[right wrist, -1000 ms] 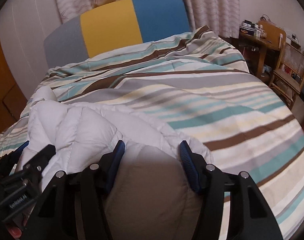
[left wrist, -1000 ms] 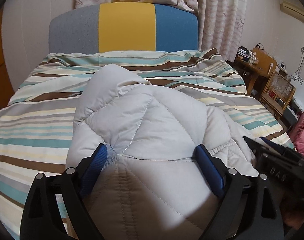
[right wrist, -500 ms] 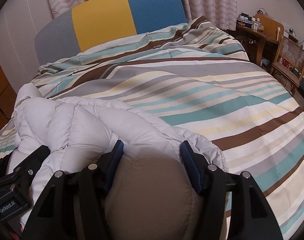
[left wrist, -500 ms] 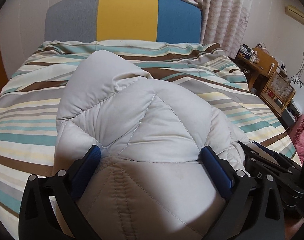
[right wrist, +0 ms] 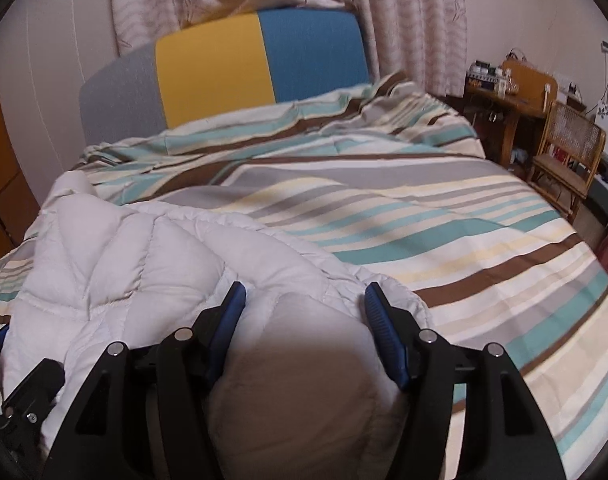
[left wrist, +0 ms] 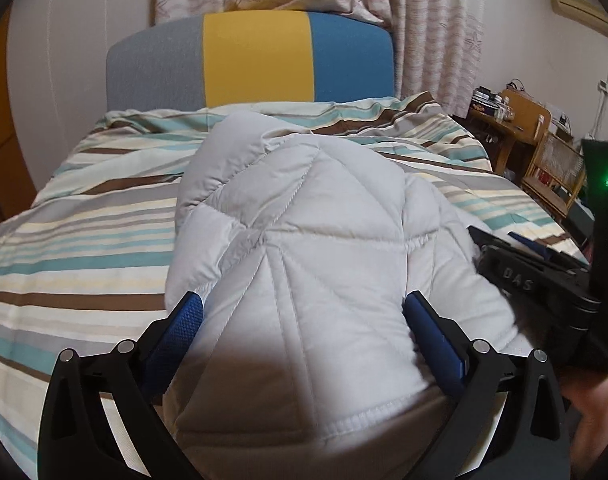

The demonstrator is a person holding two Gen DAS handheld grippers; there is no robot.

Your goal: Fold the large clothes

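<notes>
A pale grey quilted puffer jacket (left wrist: 311, 232) lies bunched on the striped bed (left wrist: 84, 248). My left gripper (left wrist: 304, 308) has its blue-padded fingers (left wrist: 431, 332) on either side of a thick fold of the jacket and grips it. My right gripper (right wrist: 304, 304) likewise holds a thick fold of the same jacket (right wrist: 144, 252) between its pads, to the right of the left gripper. The right gripper's body shows at the right edge of the left wrist view (left wrist: 543, 280).
The bed has a grey, yellow and blue headboard (left wrist: 256, 64) with curtains (left wrist: 435, 28) behind. A wooden desk (right wrist: 511, 96) and a cane chair (right wrist: 567, 152) stand right of the bed. The striped cover (right wrist: 423, 220) stretches to the right of the jacket.
Both grippers have tilted up and drawn back a little with the jacket still held. The headboard sits lower in both views than 0.5 s ago.
</notes>
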